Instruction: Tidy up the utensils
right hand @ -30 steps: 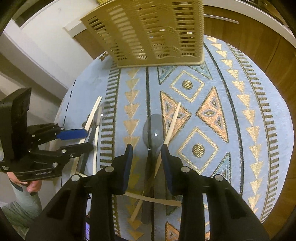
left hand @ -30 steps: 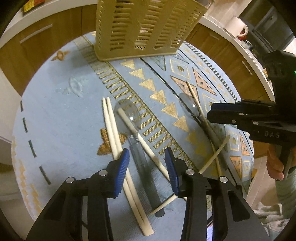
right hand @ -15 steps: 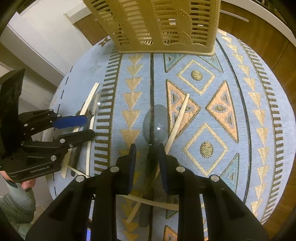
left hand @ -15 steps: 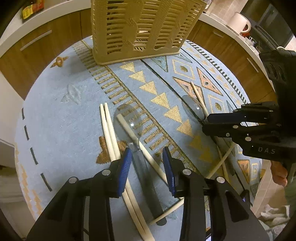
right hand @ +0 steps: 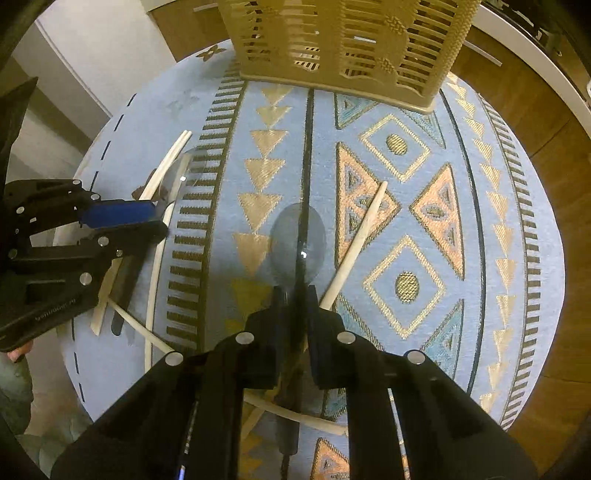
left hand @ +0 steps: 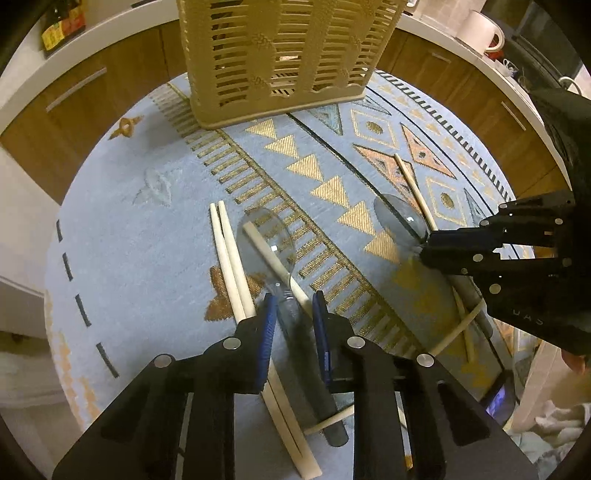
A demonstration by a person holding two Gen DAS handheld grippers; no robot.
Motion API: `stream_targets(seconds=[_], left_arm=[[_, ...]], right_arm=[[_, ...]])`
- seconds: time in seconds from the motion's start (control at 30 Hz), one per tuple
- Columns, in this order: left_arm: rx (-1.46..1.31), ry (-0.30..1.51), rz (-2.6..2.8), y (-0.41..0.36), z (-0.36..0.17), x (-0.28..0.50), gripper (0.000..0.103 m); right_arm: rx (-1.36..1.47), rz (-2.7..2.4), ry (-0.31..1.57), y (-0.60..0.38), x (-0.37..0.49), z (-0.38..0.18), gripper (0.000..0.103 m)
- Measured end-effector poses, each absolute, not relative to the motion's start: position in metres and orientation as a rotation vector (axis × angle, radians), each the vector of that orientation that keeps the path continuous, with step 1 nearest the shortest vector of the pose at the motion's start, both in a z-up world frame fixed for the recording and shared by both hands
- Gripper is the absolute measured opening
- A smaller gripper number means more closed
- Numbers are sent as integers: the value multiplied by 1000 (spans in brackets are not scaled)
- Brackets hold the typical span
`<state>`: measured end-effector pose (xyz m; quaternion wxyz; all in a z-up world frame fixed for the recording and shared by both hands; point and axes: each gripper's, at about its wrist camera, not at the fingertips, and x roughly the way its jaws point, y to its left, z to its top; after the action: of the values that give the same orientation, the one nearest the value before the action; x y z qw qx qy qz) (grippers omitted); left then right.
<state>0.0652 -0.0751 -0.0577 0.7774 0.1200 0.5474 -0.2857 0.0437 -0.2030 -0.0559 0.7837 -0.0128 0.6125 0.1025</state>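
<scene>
Two clear plastic spoons with dark handles and several pale chopsticks lie on a round patterned tablecloth. My left gripper (left hand: 291,308) is shut on the neck of the left spoon (left hand: 269,232), beside a pair of chopsticks (left hand: 231,254). My right gripper (right hand: 295,299) is shut on the neck of the right spoon (right hand: 297,240), with one chopstick (right hand: 358,243) lying just to its right. The right gripper also shows in the left wrist view (left hand: 428,245), and the left gripper in the right wrist view (right hand: 155,218). A beige slotted utensil basket (left hand: 280,51) stands at the far edge of the table.
The blue and gold tablecloth (left hand: 147,229) covers a round table ringed by wooden cabinets (left hand: 74,99). A white mug (left hand: 480,29) sits on the counter at the far right. More chopsticks (right hand: 147,332) cross near the table's front edge.
Both grippers have moved down and forward and closed, each onto the neck of its spoon. The spoons still lie on the cloth.
</scene>
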Motion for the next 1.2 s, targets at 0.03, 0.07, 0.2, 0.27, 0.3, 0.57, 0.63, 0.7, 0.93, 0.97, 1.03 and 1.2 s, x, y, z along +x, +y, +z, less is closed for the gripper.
stream_targets(seconds=[0.03,0.07,0.2,0.27,0.3,0.57,0.63,0.7,0.93,0.97,1.03,1.2], left_arm=[[255,1186,-620,-74,-57,65,11],[249,1187,-621,-73,-57,64,11],[234,1171,-610,-71,-56,63,5],[219,1162,-609,-69,-53,62,2],[203,1158,-613,-69,-51,62,1],[146,1116,-640,-62,-40,61,0],[110,1117,-651,-60,-37,66,0],[86,1118,-662,-63,-36,70,0],[122,1136,-746,-91,-44,66,2],[132,1137,-741,-94,-46,64,3],[124,1144,-757,-95,-48,64,4],[147,1140,-741,-100,-46,68,45]], right_arm=[[-23,224,1322,-204,44,-56,10],[-18,227,1321,-205,43,-56,10],[17,239,1305,-214,42,-55,10],[42,250,1289,-218,44,-52,10],[47,251,1285,-219,44,-51,10],[108,264,1229,-236,33,-35,10],[119,262,1223,-238,33,-34,10],[130,261,1222,-239,35,-35,10],[164,254,1212,-250,31,-32,10],[168,252,1210,-253,30,-31,10],[183,247,1204,-259,29,-30,10],[238,234,1187,-278,24,-28,10]])
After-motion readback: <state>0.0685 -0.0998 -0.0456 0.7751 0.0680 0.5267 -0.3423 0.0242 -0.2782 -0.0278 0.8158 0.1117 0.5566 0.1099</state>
